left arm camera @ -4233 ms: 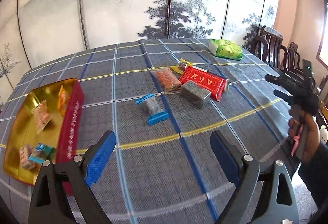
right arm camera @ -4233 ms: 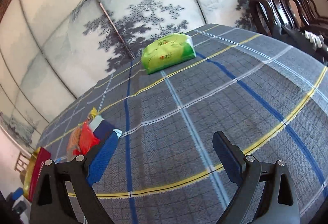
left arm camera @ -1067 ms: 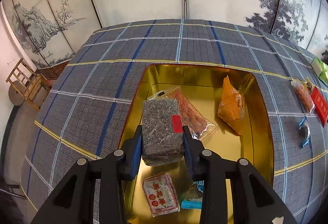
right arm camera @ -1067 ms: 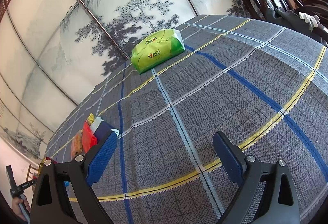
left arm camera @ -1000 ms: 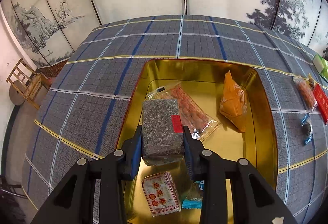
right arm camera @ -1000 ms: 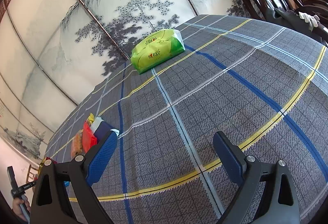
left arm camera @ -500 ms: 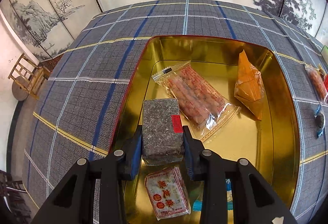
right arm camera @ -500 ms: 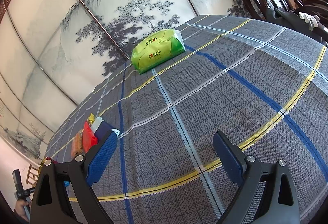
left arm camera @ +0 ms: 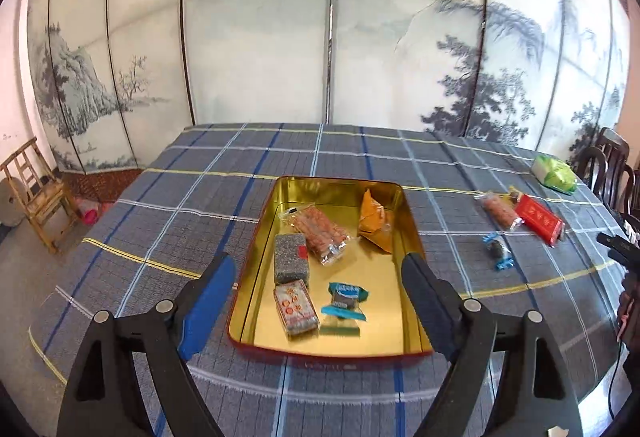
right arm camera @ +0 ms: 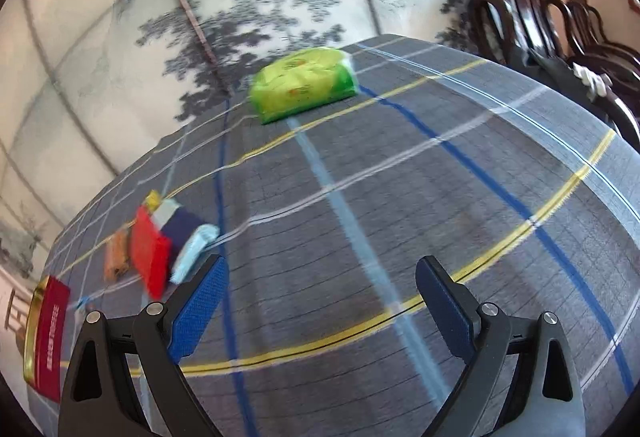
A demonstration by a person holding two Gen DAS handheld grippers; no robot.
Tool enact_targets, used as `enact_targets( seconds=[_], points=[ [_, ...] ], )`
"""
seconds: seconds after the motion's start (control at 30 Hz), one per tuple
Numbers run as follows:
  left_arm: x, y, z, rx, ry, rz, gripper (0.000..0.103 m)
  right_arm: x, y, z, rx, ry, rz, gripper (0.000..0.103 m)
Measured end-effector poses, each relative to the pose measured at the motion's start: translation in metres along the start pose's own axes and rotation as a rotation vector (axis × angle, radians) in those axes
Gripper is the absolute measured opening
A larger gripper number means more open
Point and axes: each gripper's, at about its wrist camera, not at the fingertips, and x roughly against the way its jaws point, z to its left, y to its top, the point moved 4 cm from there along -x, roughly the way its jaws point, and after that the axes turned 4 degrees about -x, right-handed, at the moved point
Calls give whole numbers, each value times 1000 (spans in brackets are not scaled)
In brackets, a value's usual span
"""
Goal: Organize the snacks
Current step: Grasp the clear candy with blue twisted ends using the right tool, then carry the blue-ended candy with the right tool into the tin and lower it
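Observation:
A gold tin tray point(left arm camera: 402, 297) with red sides sits on the plaid tablecloth. In it lie a grey block snack point(left arm camera: 291, 263), a clear pack of orange snacks point(left arm camera: 320, 230), an orange pouch point(left arm camera: 374, 221), a red-printed packet point(left arm camera: 295, 306) and a blue-wrapped candy point(left arm camera: 344, 299). My left gripper point(left arm camera: 320, 297) is open and empty, pulled back above the tray's near edge. On the cloth to the right lie a blue-wrapped candy point(left arm camera: 496, 248), an orange pack point(left arm camera: 498, 211) and a red packet point(left arm camera: 538, 218). My right gripper point(right arm camera: 322, 289) is open and empty over bare cloth; the red packet point(right arm camera: 149, 251) lies to its left.
A green tissue pack point(right arm camera: 302, 87) lies at the table's far side, also in the left wrist view point(left arm camera: 554, 173). Dark wooden chairs point(right arm camera: 540, 25) stand at the right edge. A painted screen stands behind the table. A small bamboo chair point(left arm camera: 38, 193) stands on the floor at left.
My left gripper opened, left the grey block in the tray and pulled back and up. The right wrist view has shifted and is blurred by motion.

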Motion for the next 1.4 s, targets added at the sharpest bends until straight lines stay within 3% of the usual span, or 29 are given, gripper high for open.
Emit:
enact_targets(
  seconds=[0.1,0.2,0.37,0.47,0.53,0.6,0.67,0.8,0.9,1.13,1.4],
  points=[
    [24,-31,-14,-35,-36,-12,83,10,-22,75,193,91,16,95],
    [30,-63,-30,-20,-101,30,83,8,-53,163,386,222,95,95],
    [40,-101,-39,31,-144,57,83,-16,-105,261,580,292,207,94],
    [46,-120,-35,73,-151,79,82,-30,-116,282,583,278,219,89],
    [49,-132,-28,104,-154,92,82,-38,-119,288,572,268,228,72],
    [48,-139,-21,122,-154,108,82,-50,-122,292,578,241,260,40],
    [49,-145,-14,140,-150,111,81,-57,-123,291,582,217,252,31],
    [50,-148,-4,175,-159,103,80,-59,-122,290,585,212,246,24],
    [54,-149,-1,188,-166,85,79,-44,-117,299,608,186,174,24],
    [64,-154,2,185,-145,75,79,-10,-90,357,621,181,48,24],
    [75,-167,16,224,-107,84,79,19,-89,435,655,221,5,24]
  ],
)
